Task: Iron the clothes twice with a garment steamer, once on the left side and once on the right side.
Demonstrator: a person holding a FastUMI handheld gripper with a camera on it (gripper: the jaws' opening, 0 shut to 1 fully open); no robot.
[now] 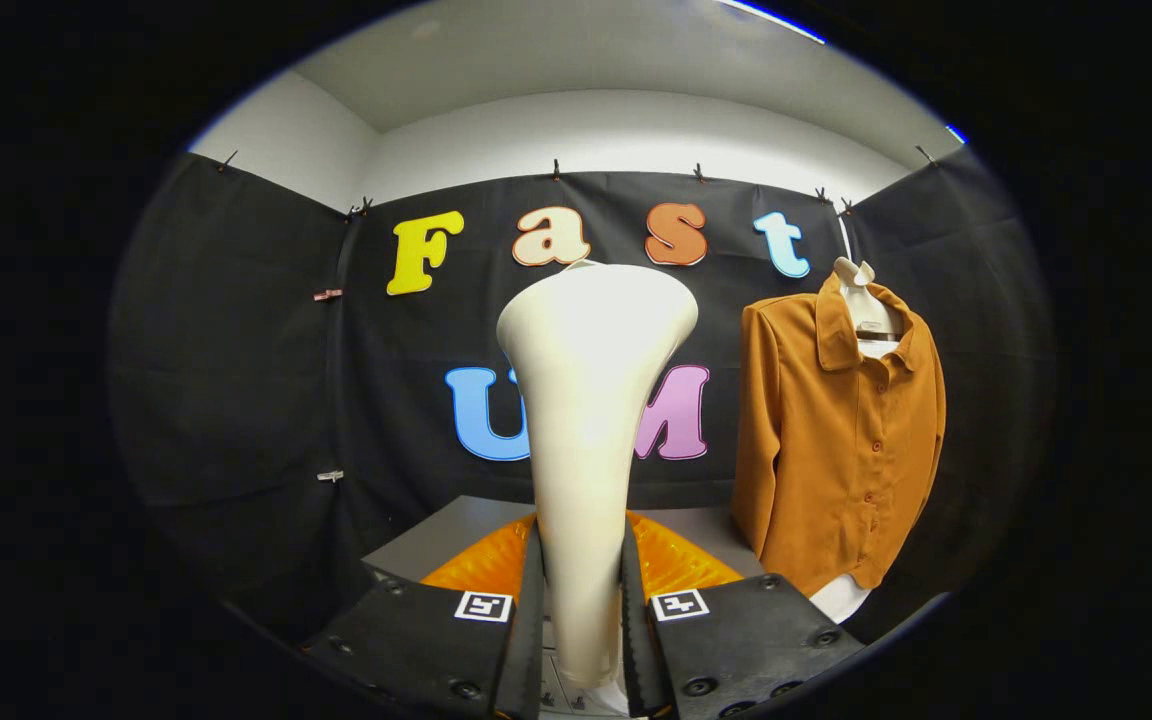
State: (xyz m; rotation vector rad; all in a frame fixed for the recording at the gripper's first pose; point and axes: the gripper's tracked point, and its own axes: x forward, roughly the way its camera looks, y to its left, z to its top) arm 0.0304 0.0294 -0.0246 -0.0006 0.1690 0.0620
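Note:
A white garment steamer (586,420) stands upright between my fingers, its narrow handle pinched by both and its flared head rising above them. My gripper (582,610) is shut on that handle. An orange-brown button shirt (836,440) hangs on a white hanger (861,295) beyond the fingers and off to the right, in front of the black cloth wall. The steamer head is well to the left of the shirt and apart from it.
A grey table top (436,545) lies just beyond the fingers, under the steamer. A white piece (841,598) shows below the shirt's hem. Black cloth walls (236,380) close the booth on the left, back and right.

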